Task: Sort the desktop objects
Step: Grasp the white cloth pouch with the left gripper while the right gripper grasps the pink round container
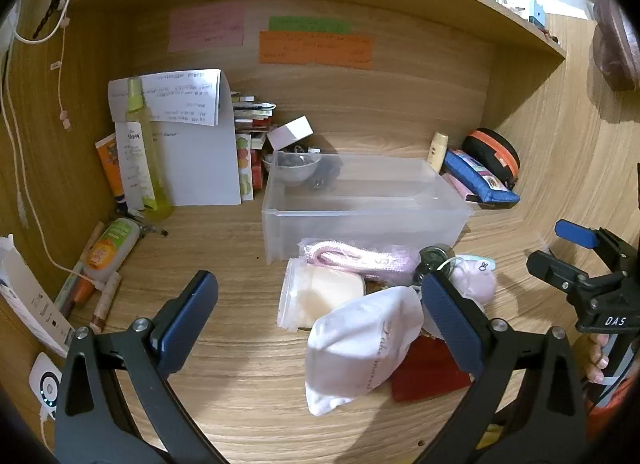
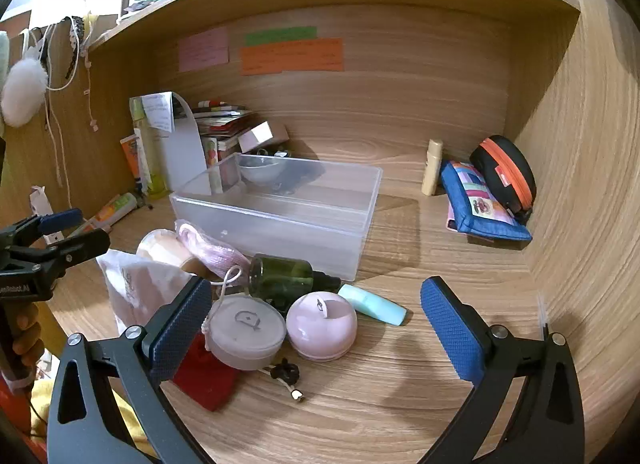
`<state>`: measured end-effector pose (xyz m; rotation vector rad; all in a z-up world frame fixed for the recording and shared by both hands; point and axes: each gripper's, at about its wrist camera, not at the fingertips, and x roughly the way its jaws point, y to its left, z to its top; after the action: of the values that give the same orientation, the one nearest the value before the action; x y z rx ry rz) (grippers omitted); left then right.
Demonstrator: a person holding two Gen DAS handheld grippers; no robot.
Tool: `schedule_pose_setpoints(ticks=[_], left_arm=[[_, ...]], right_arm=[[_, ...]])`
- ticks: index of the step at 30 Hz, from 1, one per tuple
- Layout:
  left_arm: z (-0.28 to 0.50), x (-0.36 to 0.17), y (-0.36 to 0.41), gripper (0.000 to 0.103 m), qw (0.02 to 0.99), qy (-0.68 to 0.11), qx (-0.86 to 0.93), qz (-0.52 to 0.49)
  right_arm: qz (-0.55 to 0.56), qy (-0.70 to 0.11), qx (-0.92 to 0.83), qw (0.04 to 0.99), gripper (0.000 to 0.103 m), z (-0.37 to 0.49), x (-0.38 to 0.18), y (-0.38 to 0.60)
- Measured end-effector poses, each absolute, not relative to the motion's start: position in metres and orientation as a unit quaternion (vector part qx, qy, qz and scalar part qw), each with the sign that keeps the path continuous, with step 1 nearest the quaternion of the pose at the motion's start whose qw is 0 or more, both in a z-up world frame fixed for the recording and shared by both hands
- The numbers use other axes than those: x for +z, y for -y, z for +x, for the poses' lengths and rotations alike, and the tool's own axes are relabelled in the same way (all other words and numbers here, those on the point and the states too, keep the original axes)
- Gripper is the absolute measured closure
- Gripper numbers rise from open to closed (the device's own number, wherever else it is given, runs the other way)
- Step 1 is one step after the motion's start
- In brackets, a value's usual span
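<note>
A clear plastic bin (image 1: pixel 440 215) (image 2: pixel 272 223) stands on the wooden desk, empty inside. In front of it lies a pile: a white drawstring pouch (image 1: pixel 360 348) (image 2: pixel 140 288), a clear jar (image 1: pixel 316 296), a pink cord (image 1: pixel 352 258) (image 2: pixel 212 252), a red pouch (image 1: pixel 424 376) (image 2: pixel 204 380), a green glass bottle (image 2: pixel 284 276), a round white case (image 2: pixel 244 328), a round pink case (image 2: pixel 320 324) and a mint tube (image 2: pixel 372 304). My left gripper (image 1: pixel 320 320) is open above the pouch and jar. My right gripper (image 2: pixel 316 328) is open around the two round cases, above them.
Bottles and tubes (image 1: pixel 140 151) and papers (image 1: pixel 192 135) stand at the back left. A small bowl (image 1: pixel 292 167) sits behind the bin. A blue pouch (image 2: pixel 484 207), a black-orange case (image 2: pixel 508 175) and a beige tube (image 2: pixel 434 167) lie at the back right. Side walls close in.
</note>
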<state>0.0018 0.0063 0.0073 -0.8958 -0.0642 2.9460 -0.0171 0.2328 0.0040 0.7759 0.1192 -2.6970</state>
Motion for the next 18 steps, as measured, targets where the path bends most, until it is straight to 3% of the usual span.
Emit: schedule_pose_setpoints(ticks=[18], left_arm=[[0.0008,-0.0020,0.0011,0.000,0.031,0.037,0.954,-0.295]], right_arm=[[0.280,-0.043,-0.946,0.160,0.000,-0.0185,-0.0010,-0.2331]])
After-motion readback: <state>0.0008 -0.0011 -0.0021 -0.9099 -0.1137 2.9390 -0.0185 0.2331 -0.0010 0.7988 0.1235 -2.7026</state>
